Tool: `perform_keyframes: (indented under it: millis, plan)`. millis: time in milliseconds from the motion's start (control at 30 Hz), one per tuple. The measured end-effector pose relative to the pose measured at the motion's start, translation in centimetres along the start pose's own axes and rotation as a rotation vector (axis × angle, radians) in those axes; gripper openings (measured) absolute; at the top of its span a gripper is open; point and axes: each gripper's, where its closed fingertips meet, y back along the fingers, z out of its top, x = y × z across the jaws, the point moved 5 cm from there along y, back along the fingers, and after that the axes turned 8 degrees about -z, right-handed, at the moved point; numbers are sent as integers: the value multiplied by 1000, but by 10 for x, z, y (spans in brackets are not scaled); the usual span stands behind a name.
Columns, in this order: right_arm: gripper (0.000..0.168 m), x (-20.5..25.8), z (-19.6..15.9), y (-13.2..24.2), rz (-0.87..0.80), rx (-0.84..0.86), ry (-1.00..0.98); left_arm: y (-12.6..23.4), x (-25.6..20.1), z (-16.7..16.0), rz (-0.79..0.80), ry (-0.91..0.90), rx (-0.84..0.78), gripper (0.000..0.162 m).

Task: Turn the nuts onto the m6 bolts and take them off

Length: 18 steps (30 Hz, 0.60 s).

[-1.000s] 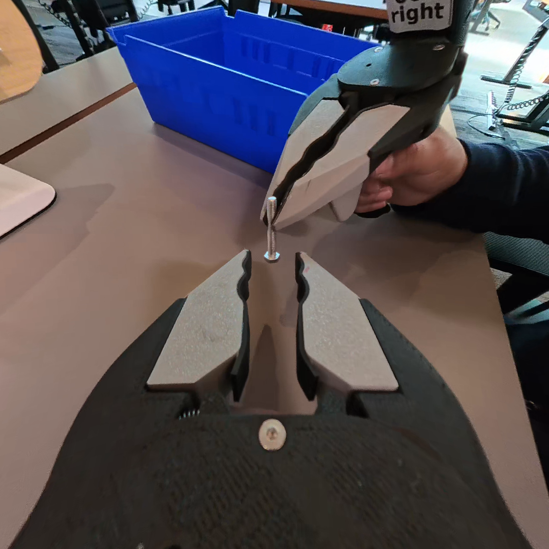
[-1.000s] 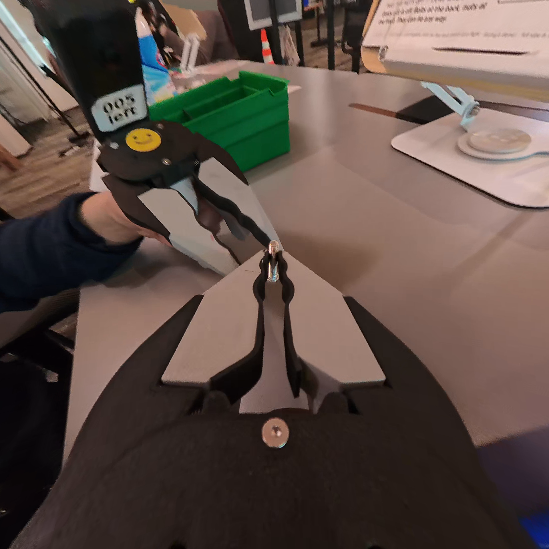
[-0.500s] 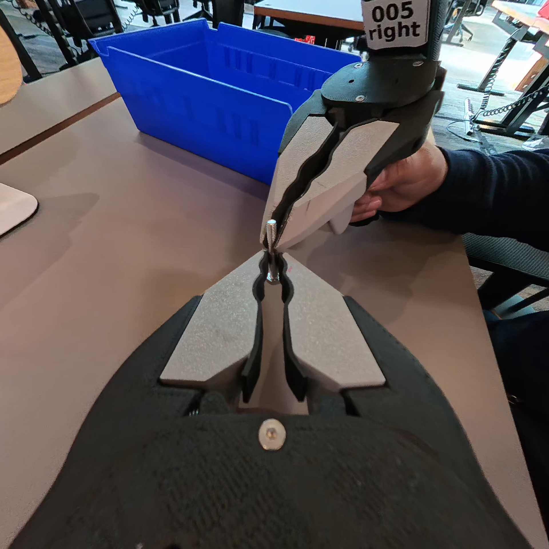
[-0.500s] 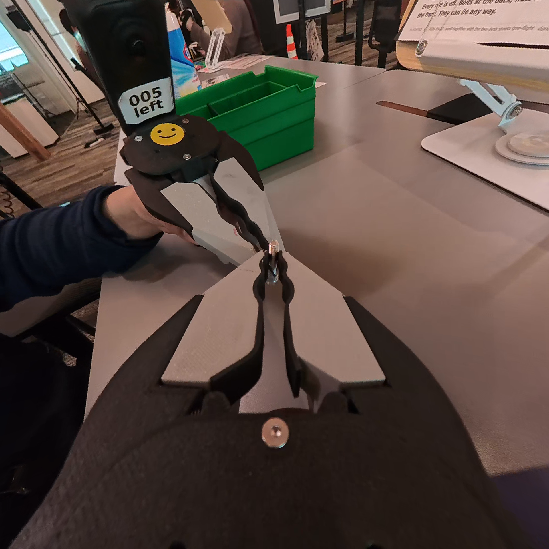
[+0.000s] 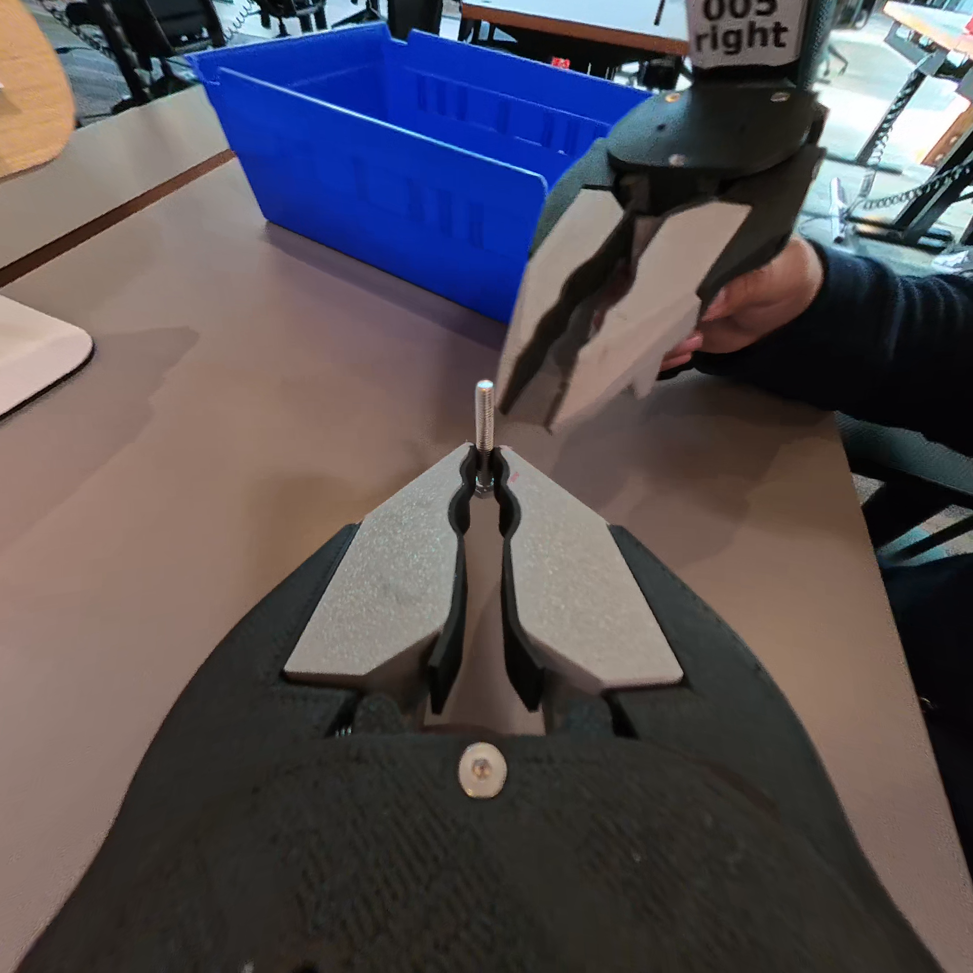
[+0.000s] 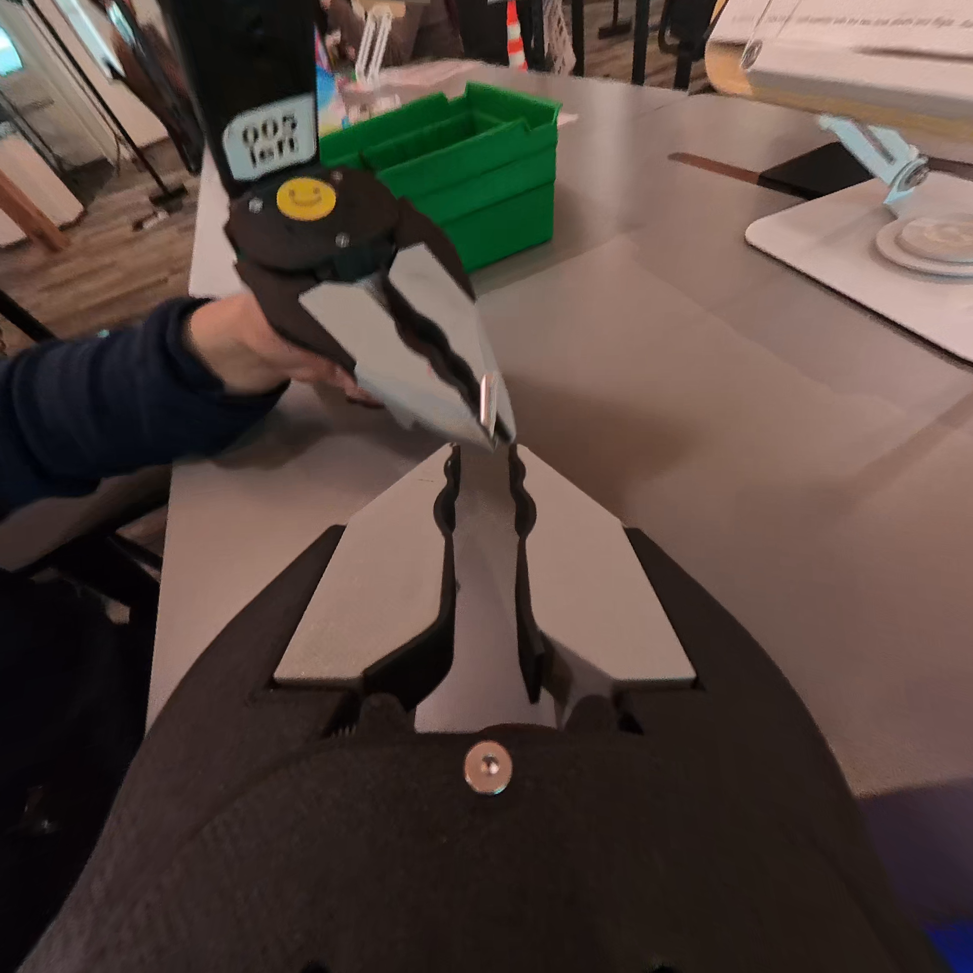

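A grey table point(image 5: 263, 421) carries a blue bin point(image 5: 400, 174) at the far side and a green bin point(image 6: 474, 174) off to the left. The left gripper point(image 5: 483, 463) pinches the low end of an upright bolt point(image 5: 484, 416), just above the table. The right gripper point(image 6: 484, 458) hangs just beside the bolt's tip, its jaws spread and empty.

Even indoor light, soft shadows, motion blur (right view); wide-angle edge distortion

Wrist cameras face each other closely, low across the table point(image 5: 263, 410); both views share the upright bolt point(image 5: 484, 416).
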Motion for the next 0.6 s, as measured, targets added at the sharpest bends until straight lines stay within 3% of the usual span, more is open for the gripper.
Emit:
perform_keyframes:
  millis: [267,600]
  plan:
    - [16,17,-58,-7,80,357,342,9,7,-8,-107,-18,-37,4]
    - [15,21,-63,-15,130,366,391,12,0,-7,-212,-58,-92,4]
